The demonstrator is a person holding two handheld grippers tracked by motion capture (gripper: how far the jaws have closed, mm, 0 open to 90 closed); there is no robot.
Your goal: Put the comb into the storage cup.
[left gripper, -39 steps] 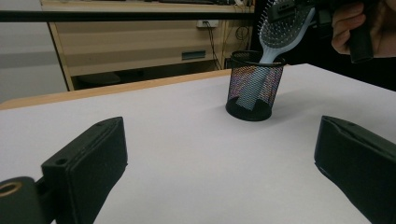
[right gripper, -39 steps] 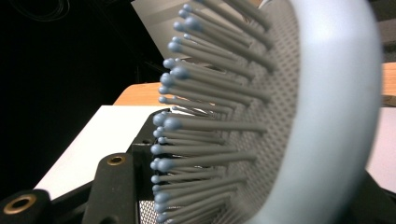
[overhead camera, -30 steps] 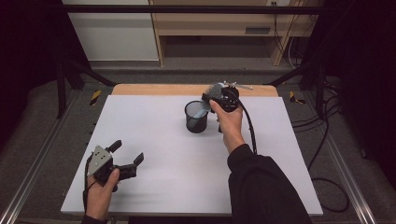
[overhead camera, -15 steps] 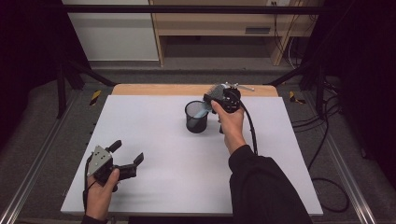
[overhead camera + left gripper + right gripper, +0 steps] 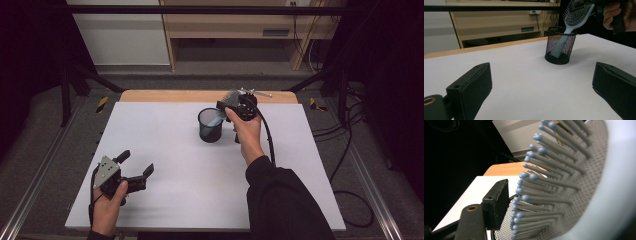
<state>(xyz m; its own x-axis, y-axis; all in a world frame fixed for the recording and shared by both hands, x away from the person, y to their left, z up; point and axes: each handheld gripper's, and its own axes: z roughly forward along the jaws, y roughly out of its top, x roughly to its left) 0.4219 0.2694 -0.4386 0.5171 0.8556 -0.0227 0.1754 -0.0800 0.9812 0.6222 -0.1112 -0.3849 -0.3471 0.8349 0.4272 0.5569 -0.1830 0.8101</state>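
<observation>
A light-blue hairbrush [image 5: 574, 15] stands tilted in a black mesh cup [image 5: 210, 131] at the back middle of the white table, handle down inside and bristled head above the rim. My right gripper [image 5: 235, 106] is at the brush head and its jaws have just been opening. The head [image 5: 574, 182] lies between them, and the one black finger [image 5: 496, 202] I see stands slightly off the bristle tips. My left gripper [image 5: 136, 162] hovers open and empty over the near left of the table, its jaws [image 5: 541, 82] pointing toward the cup [image 5: 560, 47].
The white table top [image 5: 175, 195] has a wooden strip [image 5: 165, 96] along its far edge. A small metal tool [image 5: 257, 92] lies on that strip behind the right gripper. Black cables [image 5: 350, 150] trail on the floor at the right.
</observation>
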